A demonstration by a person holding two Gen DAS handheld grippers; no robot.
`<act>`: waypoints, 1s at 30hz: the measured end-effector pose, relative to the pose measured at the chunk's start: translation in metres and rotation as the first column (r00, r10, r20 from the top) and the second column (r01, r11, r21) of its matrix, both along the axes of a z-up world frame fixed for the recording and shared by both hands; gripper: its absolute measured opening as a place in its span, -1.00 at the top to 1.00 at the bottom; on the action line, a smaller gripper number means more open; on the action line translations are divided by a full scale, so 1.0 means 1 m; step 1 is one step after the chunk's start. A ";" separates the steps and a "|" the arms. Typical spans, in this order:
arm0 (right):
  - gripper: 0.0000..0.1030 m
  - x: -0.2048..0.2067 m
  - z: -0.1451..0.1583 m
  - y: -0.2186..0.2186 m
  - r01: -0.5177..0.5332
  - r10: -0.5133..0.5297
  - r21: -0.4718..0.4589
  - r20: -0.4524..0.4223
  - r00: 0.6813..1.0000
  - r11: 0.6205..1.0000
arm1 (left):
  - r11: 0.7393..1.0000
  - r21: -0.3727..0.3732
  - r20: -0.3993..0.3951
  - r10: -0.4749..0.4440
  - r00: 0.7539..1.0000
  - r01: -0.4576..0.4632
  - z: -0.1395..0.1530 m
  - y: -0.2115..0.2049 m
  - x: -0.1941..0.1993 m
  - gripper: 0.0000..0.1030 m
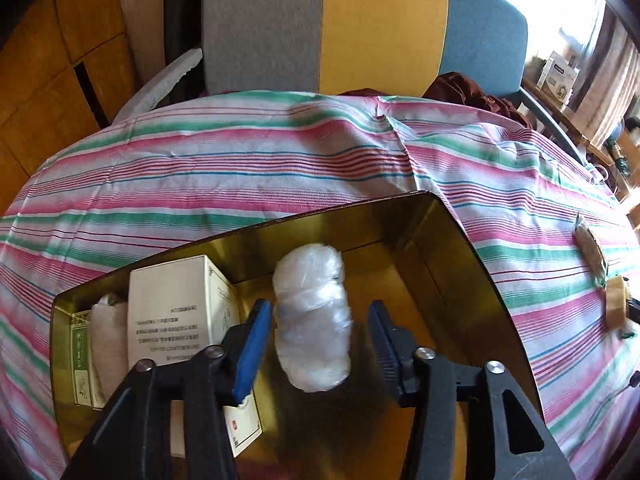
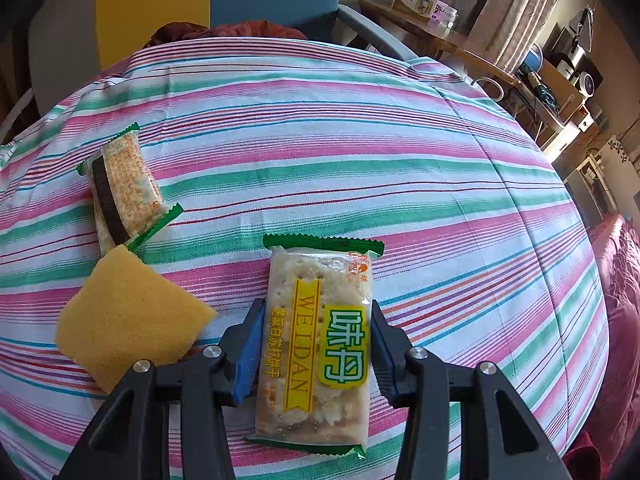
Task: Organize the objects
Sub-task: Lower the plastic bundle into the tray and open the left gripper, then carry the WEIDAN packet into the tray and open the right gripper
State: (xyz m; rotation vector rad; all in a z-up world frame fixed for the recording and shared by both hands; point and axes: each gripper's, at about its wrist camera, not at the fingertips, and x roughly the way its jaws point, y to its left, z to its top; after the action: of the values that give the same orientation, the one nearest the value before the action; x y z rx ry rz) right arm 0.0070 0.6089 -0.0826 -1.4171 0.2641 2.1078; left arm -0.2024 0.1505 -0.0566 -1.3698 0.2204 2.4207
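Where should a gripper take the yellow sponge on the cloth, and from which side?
Judging from the right wrist view, grip the sponge across two opposite flat edges, coming from above. It lies flat on the cloth, a thin square turned like a diamond, so turn the jaws to match. Its far corner touches a cracker pack; take the middle.

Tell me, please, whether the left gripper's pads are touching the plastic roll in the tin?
Apart. The left wrist view shows the golden tin's floor on both sides between the pads and the plastic roll.

daylight from window [image 1: 584,12] | overexposed glare there | sharp | fisheye-bent edges
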 end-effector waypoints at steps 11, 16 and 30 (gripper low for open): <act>0.07 0.001 0.000 0.000 0.006 -0.006 -0.011 -0.010 1.000 1.000 | 1.000 0.030 -0.113 0.003 0.994 0.000 0.036 -0.029 0.059 -0.10; 0.07 0.002 0.001 -0.001 0.020 -0.020 -0.020 -0.022 1.000 1.000 | 1.000 0.027 -0.210 0.003 0.978 0.003 0.057 -0.042 0.105 -0.10; 0.07 0.009 0.002 -0.002 0.072 -0.075 -0.050 -0.055 0.996 0.996 | 0.999 0.050 -0.282 0.033 0.959 -0.019 0.068 -0.065 0.165 -0.10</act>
State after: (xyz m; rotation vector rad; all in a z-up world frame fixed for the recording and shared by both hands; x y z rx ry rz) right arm 0.0159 0.6073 -0.0810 -1.3558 0.3859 2.0965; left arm -0.0372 0.0860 0.0110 -1.0078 0.2160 2.6211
